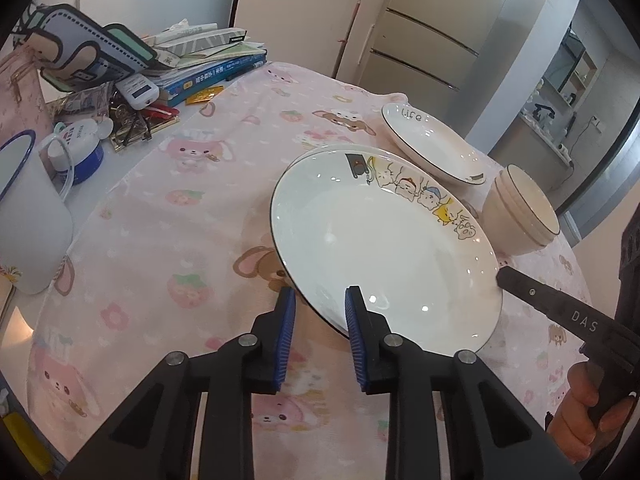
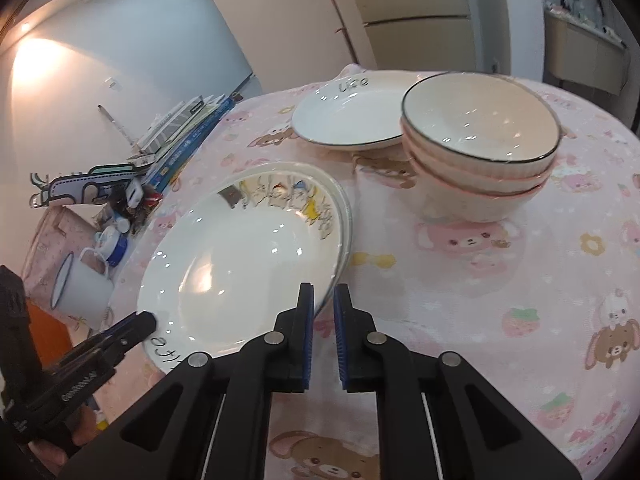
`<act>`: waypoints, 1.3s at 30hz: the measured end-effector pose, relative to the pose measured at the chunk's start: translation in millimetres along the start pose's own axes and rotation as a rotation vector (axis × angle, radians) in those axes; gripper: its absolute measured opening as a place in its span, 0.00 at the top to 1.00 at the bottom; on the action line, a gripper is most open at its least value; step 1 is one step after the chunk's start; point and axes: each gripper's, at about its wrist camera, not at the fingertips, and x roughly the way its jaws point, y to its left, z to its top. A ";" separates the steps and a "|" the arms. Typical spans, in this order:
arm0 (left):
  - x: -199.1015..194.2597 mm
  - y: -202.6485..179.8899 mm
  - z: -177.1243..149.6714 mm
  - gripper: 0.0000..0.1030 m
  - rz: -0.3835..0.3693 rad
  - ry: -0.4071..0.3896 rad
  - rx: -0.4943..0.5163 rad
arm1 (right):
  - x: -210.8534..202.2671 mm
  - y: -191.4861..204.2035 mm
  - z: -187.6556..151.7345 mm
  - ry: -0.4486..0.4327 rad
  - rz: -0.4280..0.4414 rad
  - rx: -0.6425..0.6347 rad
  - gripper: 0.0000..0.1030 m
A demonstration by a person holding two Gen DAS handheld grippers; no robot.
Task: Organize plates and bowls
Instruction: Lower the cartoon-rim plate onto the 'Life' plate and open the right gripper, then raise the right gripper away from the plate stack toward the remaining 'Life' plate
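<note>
A white cartoon-print plate [image 1: 384,248] is tilted over another plate on the pink tablecloth; it also shows in the right wrist view [image 2: 248,256]. My left gripper [image 1: 320,304] has its jaws around the plate's near rim, with some gap showing. My right gripper [image 2: 323,300] is nearly closed on the plate's right rim; it shows from the side in the left wrist view [image 1: 500,276]. A "Life" plate [image 1: 428,144] [image 2: 344,116] lies behind. A stack of three cream bowls [image 1: 520,212] [image 2: 480,148] stands at the right.
A white enamel mug [image 1: 28,216] [image 2: 80,288], a blue-lidded jar [image 1: 76,152], books [image 1: 208,64] and a cartoon pouch [image 1: 88,52] crowd the table's left side. A fridge [image 1: 432,28] stands behind the table.
</note>
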 end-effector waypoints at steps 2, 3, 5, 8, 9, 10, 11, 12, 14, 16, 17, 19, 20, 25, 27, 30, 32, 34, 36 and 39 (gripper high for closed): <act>2.1 -1.0 1.2 0.74 0.010 -0.003 0.005 | 4.8 0.6 0.4 0.010 -0.001 -0.001 0.88; 3.5 -0.6 2.0 0.74 0.010 -0.002 0.004 | 7.7 0.3 0.7 0.011 -0.005 -0.001 0.88; 7.2 0.8 3.9 0.76 0.013 0.003 -0.002 | 12.6 -1.2 2.1 0.013 0.000 0.013 0.89; 12.3 1.1 6.6 0.79 0.020 0.008 0.005 | 19.0 -1.9 5.4 0.018 -0.010 0.017 0.90; 13.7 0.6 7.6 0.80 0.018 0.011 0.009 | 21.4 -2.2 6.9 0.019 -0.018 0.019 0.90; 15.5 -0.8 8.8 0.80 0.022 0.014 0.017 | 22.3 -3.3 8.1 0.018 -0.024 0.018 0.90; 16.2 -2.2 9.4 0.81 0.035 0.010 0.025 | 23.6 -3.7 9.6 0.017 -0.029 0.016 0.90; 16.5 -3.0 9.9 0.81 0.044 0.005 0.032 | 24.3 -4.6 10.9 0.017 -0.030 0.017 0.90; 17.0 -2.6 10.7 0.81 0.046 0.006 0.033 | 25.2 -5.7 12.6 0.019 -0.028 0.015 0.90; 16.5 -0.4 11.1 0.81 0.038 0.009 0.024 | 25.7 -6.0 13.2 0.020 -0.028 0.015 0.90; 15.7 0.7 11.3 0.81 0.036 0.007 0.018 | 26.0 -6.0 13.5 0.021 -0.027 0.013 0.90; 12.4 2.2 10.6 0.81 0.037 -0.002 0.012 | 26.0 -5.9 13.5 0.024 -0.026 0.010 0.90; 10.3 2.9 10.1 0.81 0.040 -0.006 0.009 | 25.6 -6.4 13.1 0.027 -0.024 0.012 0.90; -3.0 7.8 8.2 0.76 0.031 -0.022 -0.008 | 19.3 -5.8 8.9 0.035 -0.007 0.016 0.90; -8.3 8.3 7.7 0.63 0.029 -0.036 -0.013 | 12.7 -5.3 6.9 0.023 -0.006 0.016 0.90; -21.4 4.2 6.6 0.34 0.025 -0.090 -0.010 | 1.2 -5.3 5.3 0.000 -0.007 0.011 0.88; -28.3 0.4 7.5 0.32 0.019 -0.111 0.000 | -7.8 -6.0 5.0 -0.020 -0.012 0.006 0.85; -35.8 -5.2 8.8 0.31 0.000 -0.132 0.011 | -17.6 -6.9 5.4 -0.048 -0.024 0.001 0.78; -42.9 -10.6 9.6 0.26 -0.013 -0.160 0.020 | -30.8 -7.3 5.8 -0.093 -0.048 -0.009 0.61; -59.1 -19.2 9.8 0.17 -0.029 -0.239 0.030 | -49.6 -7.2 7.1 -0.164 -0.090 -0.026 0.48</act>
